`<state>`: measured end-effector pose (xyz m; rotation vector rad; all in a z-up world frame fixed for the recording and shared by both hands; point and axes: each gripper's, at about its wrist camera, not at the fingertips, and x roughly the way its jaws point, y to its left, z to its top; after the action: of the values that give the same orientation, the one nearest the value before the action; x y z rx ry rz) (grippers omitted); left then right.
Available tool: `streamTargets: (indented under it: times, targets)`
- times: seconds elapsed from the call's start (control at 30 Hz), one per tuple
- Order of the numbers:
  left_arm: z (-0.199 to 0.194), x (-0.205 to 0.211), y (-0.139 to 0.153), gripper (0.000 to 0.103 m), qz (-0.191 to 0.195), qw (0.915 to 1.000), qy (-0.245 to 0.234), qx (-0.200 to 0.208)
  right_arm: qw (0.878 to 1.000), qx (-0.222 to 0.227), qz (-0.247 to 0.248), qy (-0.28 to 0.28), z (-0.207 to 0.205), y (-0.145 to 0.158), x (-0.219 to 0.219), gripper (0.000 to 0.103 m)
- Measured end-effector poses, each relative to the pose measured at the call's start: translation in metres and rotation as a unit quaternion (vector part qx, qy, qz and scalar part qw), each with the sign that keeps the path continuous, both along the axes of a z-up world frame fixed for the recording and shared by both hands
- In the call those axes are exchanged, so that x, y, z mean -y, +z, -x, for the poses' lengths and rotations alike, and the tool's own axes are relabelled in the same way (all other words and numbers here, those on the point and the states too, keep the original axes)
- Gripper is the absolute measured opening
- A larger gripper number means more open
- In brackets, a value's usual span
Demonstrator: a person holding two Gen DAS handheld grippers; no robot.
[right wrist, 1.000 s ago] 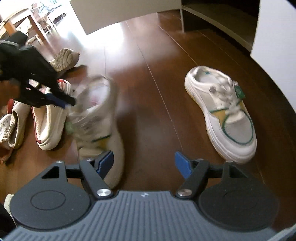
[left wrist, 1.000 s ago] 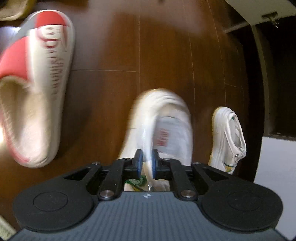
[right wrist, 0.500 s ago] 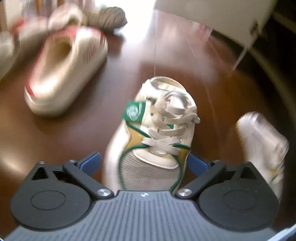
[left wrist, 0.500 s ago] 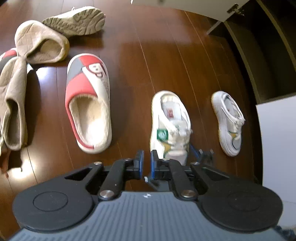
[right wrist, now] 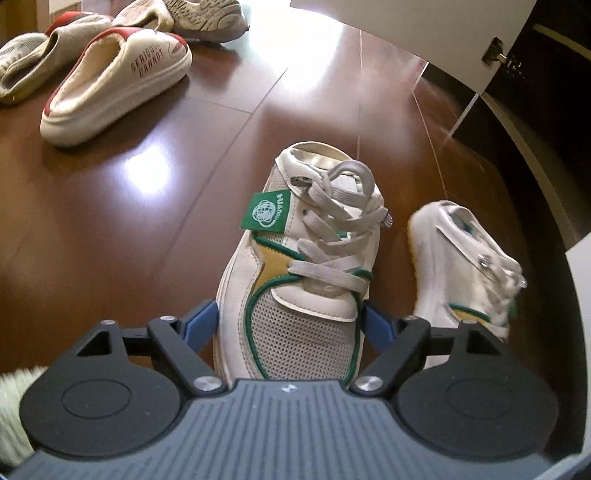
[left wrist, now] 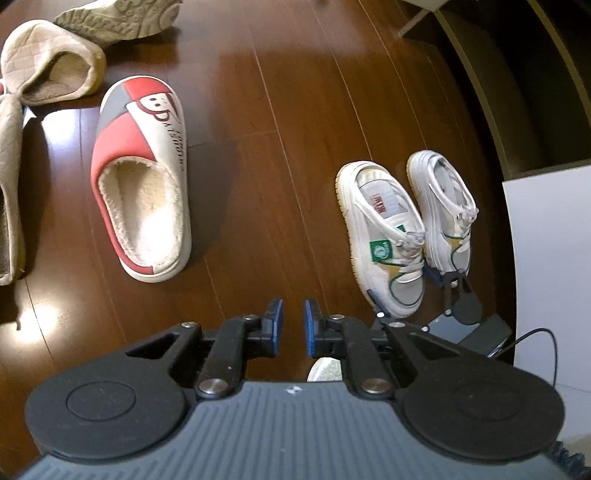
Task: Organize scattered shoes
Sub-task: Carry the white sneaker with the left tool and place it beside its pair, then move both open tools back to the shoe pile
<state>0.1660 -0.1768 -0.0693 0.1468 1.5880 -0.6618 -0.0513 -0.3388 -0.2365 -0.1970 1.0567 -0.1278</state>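
Observation:
Two white sneakers with green and yellow trim stand side by side on the dark wood floor. The left one (left wrist: 380, 236) (right wrist: 299, 280) has its toe between the fingers of my right gripper (right wrist: 290, 325) (left wrist: 410, 288); the jaws are wide and touch its sides. Its mate (left wrist: 443, 206) (right wrist: 469, 273) stands just to the right. My left gripper (left wrist: 293, 323) is nearly shut and empty, held above bare floor to the left of the pair.
A red, grey and white fleece slipper (left wrist: 142, 173) (right wrist: 118, 81) lies to the left. Beige slippers (left wrist: 48, 70) and an upturned grey sneaker (left wrist: 118, 22) lie beyond. A dark open cabinet (left wrist: 535, 74) with a white door (right wrist: 406, 33) is at right.
My left gripper let go of the left sneaker and pulled back up and to the left. My right gripper closed around its toe, and the sneaker now stands close beside its mate.

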Motion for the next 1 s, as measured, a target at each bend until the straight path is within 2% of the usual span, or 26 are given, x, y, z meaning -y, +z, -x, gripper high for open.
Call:
streamTargets:
  times: [0.27,0.57,0.63,0.67,0.8,0.9,1.0]
  targets:
    - [0.003,0.001,-0.003,0.014,-0.006,1.0000,-0.006,0.001,0.999,-0.004,0.014,-0.050,0.006,0.000,0.027,0.080]
    - [0.007,-0.012,-0.004,0.014,-0.013,0.9999,-0.008,0.006,0.997,-0.007,0.022,-0.069,0.006,0.000,0.035,0.081]
    - [0.008,-0.023,-0.004,0.028,-0.016,0.9998,-0.002,0.011,0.997,-0.009,0.029,-0.076,0.005,0.000,0.033,0.082]
    - [0.008,-0.028,-0.003,0.040,-0.018,0.9997,0.001,0.014,0.996,-0.012,0.035,-0.078,0.004,0.001,0.033,0.083]
    - [0.009,-0.055,-0.005,0.041,-0.036,0.9985,0.009,0.042,0.996,0.004,0.050,-0.076,0.008,0.019,0.023,0.085]
    - [0.009,-0.077,-0.014,0.043,-0.053,0.9963,0.023,0.064,0.994,0.036,0.021,-0.098,0.016,0.045,0.016,0.089]
    - [0.012,-0.092,-0.030,0.046,-0.079,0.9931,0.023,0.084,0.986,0.062,-0.055,-0.142,0.021,0.066,0.014,0.089]
